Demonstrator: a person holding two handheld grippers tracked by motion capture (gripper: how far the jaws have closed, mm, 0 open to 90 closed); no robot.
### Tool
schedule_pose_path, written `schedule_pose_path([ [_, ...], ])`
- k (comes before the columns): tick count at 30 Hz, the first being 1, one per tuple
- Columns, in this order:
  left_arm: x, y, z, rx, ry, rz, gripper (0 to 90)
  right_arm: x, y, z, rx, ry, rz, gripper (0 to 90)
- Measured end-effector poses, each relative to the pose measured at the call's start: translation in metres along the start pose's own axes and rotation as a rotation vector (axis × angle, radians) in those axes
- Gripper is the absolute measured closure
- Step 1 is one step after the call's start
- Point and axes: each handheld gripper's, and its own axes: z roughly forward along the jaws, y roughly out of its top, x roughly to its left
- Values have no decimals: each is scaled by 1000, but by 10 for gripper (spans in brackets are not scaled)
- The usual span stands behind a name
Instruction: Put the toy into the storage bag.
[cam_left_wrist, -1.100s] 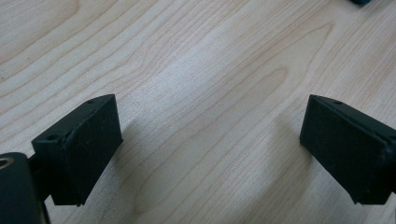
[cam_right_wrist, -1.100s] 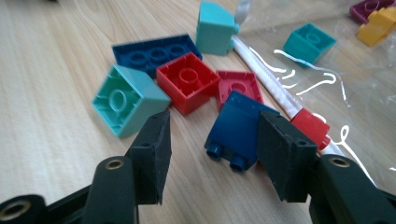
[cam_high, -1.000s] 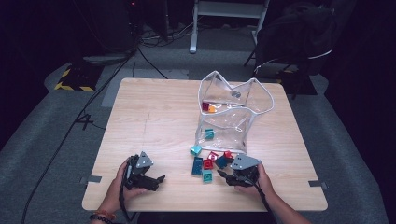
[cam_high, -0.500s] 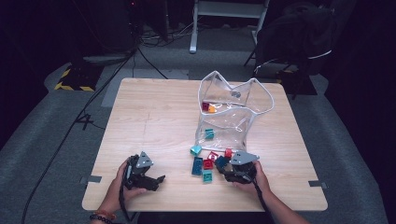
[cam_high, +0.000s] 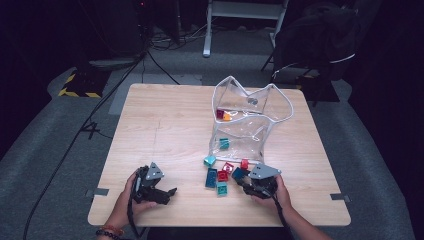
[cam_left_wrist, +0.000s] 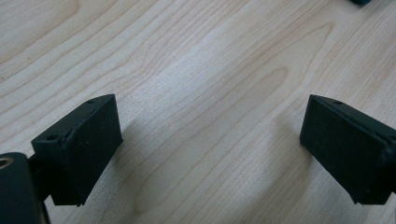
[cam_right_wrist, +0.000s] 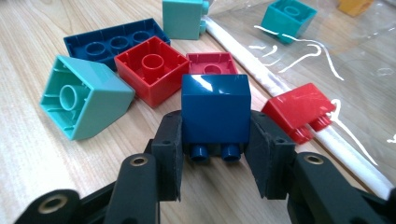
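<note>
The step in hand looked like the pick-up of one building block for the clear bag (cam_high: 250, 125), which lay on the wooden table (cam_high: 165, 130) with its open mouth on the side away from the person and a few blocks already inside. The right gripper (cam_right_wrist: 215, 140) rested just short of the bag's near edge, and its jaws had just been closing; in the right gripper view they stood narrow, one pad against each side of a dark blue block (cam_right_wrist: 215, 109) that lay with its studs pointing back toward the gripper. That block sat in the loose cluster just in front of the bag: a red block (cam_right_wrist: 150, 70) and a pink block (cam_right_wrist: 212, 63) touching or nearly touching it on the bag-ward side, a teal block (cam_right_wrist: 84, 98) tipped on its side farther from the bag, and a second red block (cam_right_wrist: 299, 109) against the bag's white rim. By my judgement the grip was made or all but made, so the next move called for a clean lift clear of those neighbours, then a carry over the bag to its mouth. The left gripper (cam_high: 152, 187) lay well away from the bag, near the table's front edge, its jaws spread wide over bare wood, holding nothing.
</note>
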Motion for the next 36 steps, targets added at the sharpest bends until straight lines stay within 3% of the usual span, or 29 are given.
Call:
schedule_pose_path([
  [4,0,0,0,0,1,1,58,-4,-4,-9,-5,13,25,592],
  [36,0,0,0,-1,0,0,58,-42,9,-78,-192,-92,89,592],
])
